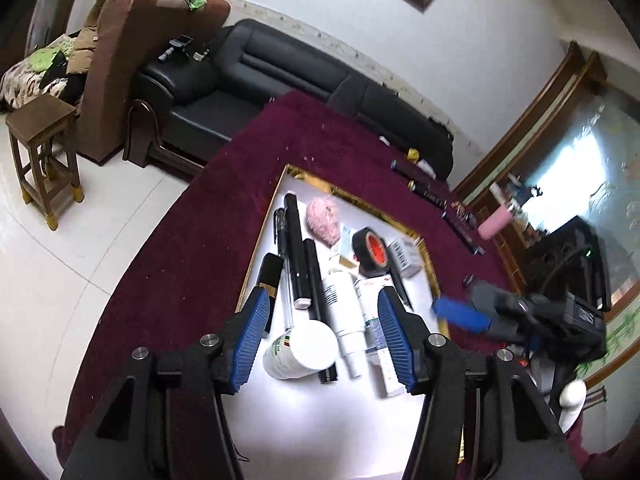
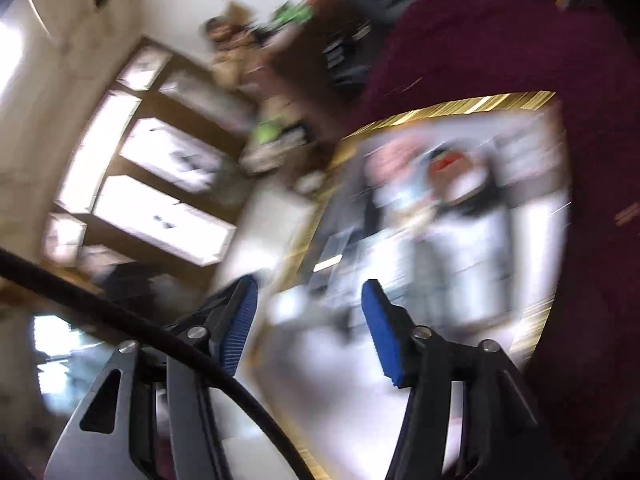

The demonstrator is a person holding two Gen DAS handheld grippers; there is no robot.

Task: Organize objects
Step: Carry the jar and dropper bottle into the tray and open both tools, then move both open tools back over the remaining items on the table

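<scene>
- The left gripper (image 1: 320, 312) is hovering above the white tray (image 1: 320, 432), jaws parted and gripping nothing.
- The right gripper (image 2: 310, 308) is likewise standing released and empty.
- The bottle (image 1: 300, 350), tubes and tape roll (image 1: 370, 254) are lying grouped inside the tray, apparently already sorted.

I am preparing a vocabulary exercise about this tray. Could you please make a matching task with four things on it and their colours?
Things:
1. fluffy yarn ball
2. roll of tape with a bright core
3. squeeze tube lying flat
4. long cylinder with a pale end cap

Colours:
A. white
B. black with red centre
C. pink
D. black

Pairs: 1-C, 2-B, 3-A, 4-D
</scene>
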